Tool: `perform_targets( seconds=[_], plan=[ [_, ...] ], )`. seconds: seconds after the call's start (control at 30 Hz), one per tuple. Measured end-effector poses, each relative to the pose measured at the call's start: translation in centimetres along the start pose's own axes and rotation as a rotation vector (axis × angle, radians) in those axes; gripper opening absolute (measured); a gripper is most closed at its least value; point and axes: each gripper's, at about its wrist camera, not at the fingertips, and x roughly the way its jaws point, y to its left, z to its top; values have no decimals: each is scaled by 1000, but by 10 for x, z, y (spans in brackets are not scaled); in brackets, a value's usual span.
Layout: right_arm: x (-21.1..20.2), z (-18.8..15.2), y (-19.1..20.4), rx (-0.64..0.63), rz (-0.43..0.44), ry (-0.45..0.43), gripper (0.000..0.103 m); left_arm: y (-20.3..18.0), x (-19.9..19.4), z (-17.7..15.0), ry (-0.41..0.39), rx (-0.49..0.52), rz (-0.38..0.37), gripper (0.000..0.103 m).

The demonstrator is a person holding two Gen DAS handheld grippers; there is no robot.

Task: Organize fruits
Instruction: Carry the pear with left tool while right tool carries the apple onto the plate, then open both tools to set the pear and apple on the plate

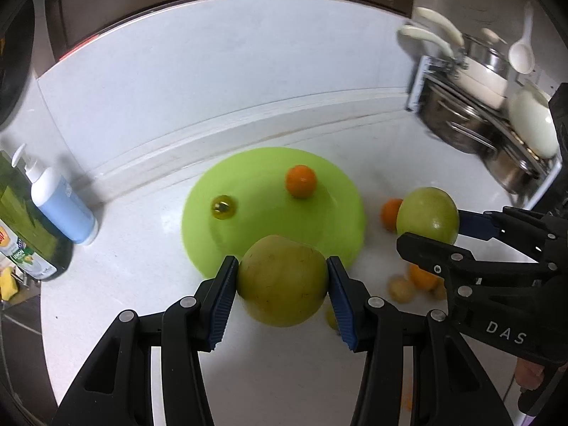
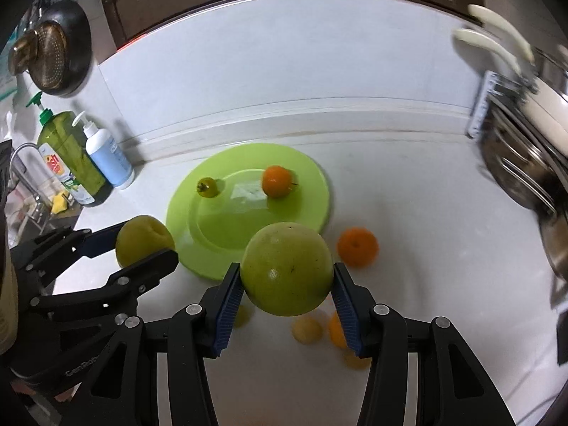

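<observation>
Currently both grippers are pinching round green fruits, left gripper (image 1: 282,280) hovering just over the round lime-green plastic plate's (image 1: 248,163) near rim, right gripper (image 2: 287,285) slightly rightward.

"DAS" marks the right tongs (image 1: 427,238); "GenRob" the left tongs (image 2: 145,245).

- Left tongs (image 1: 282,280): blue pads clamped on either side of a green fruit (image 1: 282,280), raised.
- Right tongs (image 2: 287,277): pads pressed against another green fruit (image 2: 287,269), alongside and to the right of the left tongs.
</observation>
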Motion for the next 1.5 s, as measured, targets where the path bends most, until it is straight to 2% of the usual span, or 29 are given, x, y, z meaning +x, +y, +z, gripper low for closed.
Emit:
perform_targets(
  seconds=[0.3, 0.47, 0.7, 1.0, 1.07, 1.23, 1.3, 1.33, 1.5],
  plan=[
    [53, 29, 10, -41, 20, 78, 51, 28, 36, 16, 34, -22, 15, 50],
    [86, 39, 7, -46, -1, 137, 51, 39, 61, 22, 76, -28, 30, 50],
    [107, 45, 9, -61, -7, 170, 51, 48, 85, 22, 125, -34, 24, 50],
    [120, 49, 7, -51, -3, 205, 51, 54, 94, 23, 155, -56, 17, 50],
    [123, 48, 5, -37, -8, 216, 51, 54, 90, 24, 133, -57, 15, 51],
    [119, 50, 7, -36, 25, 202, 53, 52, 80, 30, 92, -40, 45, 55],
    [112, 51, 7, -32, 13, 185, 55, 54, 76, 29, 86, -45, 44, 55],
    [110, 51, 8, -34, 7, 176, 59, 54, 74, 28, 86, -49, 53, 55],
    [88, 48, 11, -54, -11, 135, 59, 52, 57, 22, 65, -51, 70, 55]
  ],
)
